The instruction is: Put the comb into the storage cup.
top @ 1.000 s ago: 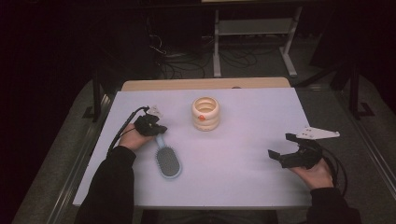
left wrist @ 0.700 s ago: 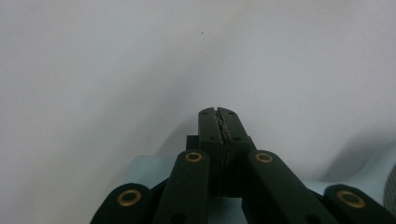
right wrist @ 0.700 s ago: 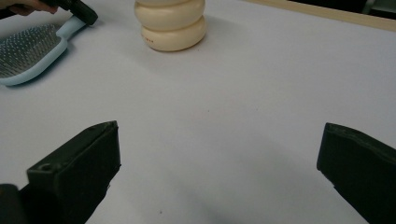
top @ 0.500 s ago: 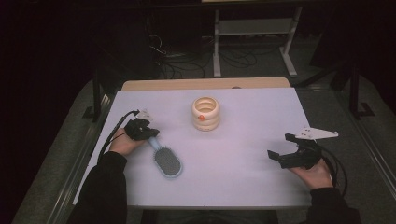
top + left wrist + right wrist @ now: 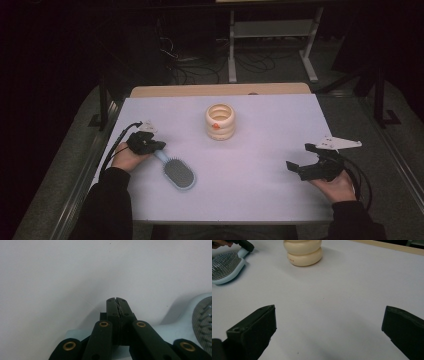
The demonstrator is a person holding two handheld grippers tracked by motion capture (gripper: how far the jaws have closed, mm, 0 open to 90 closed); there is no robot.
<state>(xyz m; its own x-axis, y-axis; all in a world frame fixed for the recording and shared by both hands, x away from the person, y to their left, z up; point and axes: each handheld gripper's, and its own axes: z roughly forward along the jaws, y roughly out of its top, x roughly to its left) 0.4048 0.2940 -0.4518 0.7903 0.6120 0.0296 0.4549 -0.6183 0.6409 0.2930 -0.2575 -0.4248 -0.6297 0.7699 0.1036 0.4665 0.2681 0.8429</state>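
At the left of the high view my left gripper (image 5: pixel 150 145) sits at the handle end of the pale blue hairbrush (image 5: pixel 176 173), whose head lies toward the lower middle of the white table (image 5: pixel 270 130). In the left gripper view its jaws are pressed together, tip against tip, with the brush handle (image 5: pixel 172 327) lying below them rather than between them, so I judge nothing is pinched.

My right gripper (image 5: pixel 306 159) hovers at the lower right with its jaws spread wide over bare table.

The risk I see: shut jaws riding on the handle could push the brush sideways or spin it.

The right gripper view shows the brush bristles (image 5: pixel 223 262) and the cream ringed stack (image 5: pixel 303 251) side-on; the high view shows an orange spot on the stack.
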